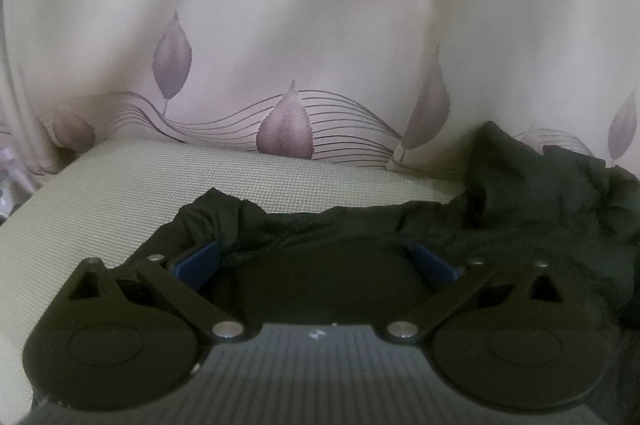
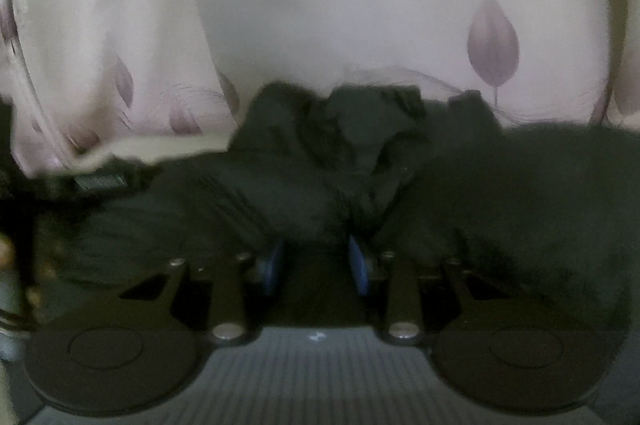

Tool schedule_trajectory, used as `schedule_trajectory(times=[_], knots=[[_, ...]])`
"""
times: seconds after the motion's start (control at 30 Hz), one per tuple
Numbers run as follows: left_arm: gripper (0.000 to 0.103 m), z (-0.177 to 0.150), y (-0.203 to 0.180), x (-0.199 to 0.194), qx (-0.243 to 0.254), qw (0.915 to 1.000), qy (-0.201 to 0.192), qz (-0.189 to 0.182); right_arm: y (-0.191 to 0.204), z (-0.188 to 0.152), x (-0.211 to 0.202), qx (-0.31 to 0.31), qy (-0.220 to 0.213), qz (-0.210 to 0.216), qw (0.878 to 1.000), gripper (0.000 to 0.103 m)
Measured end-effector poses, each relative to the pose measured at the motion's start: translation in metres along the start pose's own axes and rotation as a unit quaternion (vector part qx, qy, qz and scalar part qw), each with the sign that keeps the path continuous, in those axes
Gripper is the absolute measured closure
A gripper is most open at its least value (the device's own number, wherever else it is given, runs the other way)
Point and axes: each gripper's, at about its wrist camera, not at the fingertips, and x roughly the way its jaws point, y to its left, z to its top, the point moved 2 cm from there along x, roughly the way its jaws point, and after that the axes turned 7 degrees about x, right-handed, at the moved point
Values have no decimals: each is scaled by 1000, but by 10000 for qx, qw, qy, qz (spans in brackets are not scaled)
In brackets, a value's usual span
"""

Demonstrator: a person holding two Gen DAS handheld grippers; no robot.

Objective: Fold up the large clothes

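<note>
Jaws of the left gripper stand spread wide, the dark garment bunched up between the blue pads; whether they press it is unclear. On the right gripper the jaws sit closer together, with a ridge of the same cloth between them, grip uncertain in the blur. Beyond, the garment lies rumpled on a pale woven surface, heaped against a leaf-printed curtain. I judge this an early gathering step; next, both need a firm hold on an edge to spread it flat.

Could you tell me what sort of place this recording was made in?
Probably a home, perhaps a bedroom or living room: a leaf-print curtain hangs behind a woven pale-green cushioned surface, where a dark garment lies for folding.
</note>
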Motion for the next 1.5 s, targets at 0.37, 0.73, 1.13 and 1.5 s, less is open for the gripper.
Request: schedule_trajectory(times=[0.37,0.73,1.13,1.5], knots=[[0,0,1,-1,30,10000,-8,21,-129,27,-61,834,-142,-1417,9863,68],[0,-2,3,-3,55,10000,-45,17,-158,2,-43,1011,-150,-1470,9838,68],[0,7,0,-27,339,9985,-270,321,-93,25,-123,521,-1093,-860,9889,64],[0,-17,49,-77,85,9986,-222,462,23,-28,-82,-843,-107,63,9964,65]])
